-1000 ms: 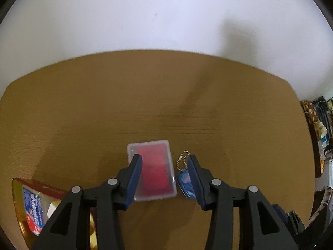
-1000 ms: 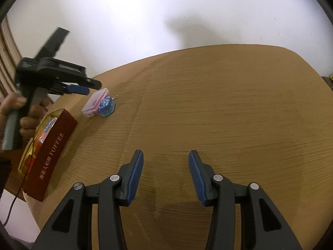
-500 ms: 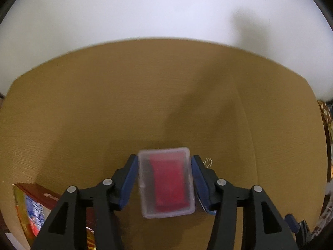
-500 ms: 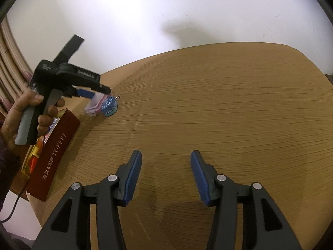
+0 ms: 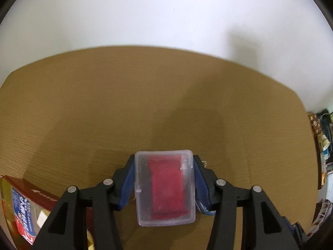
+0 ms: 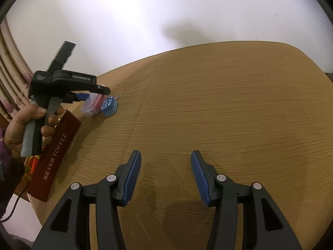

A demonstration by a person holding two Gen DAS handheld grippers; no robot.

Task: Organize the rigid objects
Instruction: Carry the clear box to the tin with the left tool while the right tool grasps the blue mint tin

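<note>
The left hand-held gripper is clamping a clear plastic case with red contents; both blue pads are pressing against the long sides of the case. The case is sitting between the fingers, with its far end projecting slightly past the fingertips. In the right wrist view, the case is tilting, with its lower edge near the wooden surface; contact with the surface cannot be confirmed. A blue keychain charm is lying on the surface just beside the case, on the side toward the right hand-held gripper. A dark red box marked TOFFEE is lying at the near left edge of the surface, close to the person's hand that is gripping the left handle. The right hand-held gripper is hovering over a bare area of the surface, well apart from the case, with its jaws standing apart and nothing between them.
</note>
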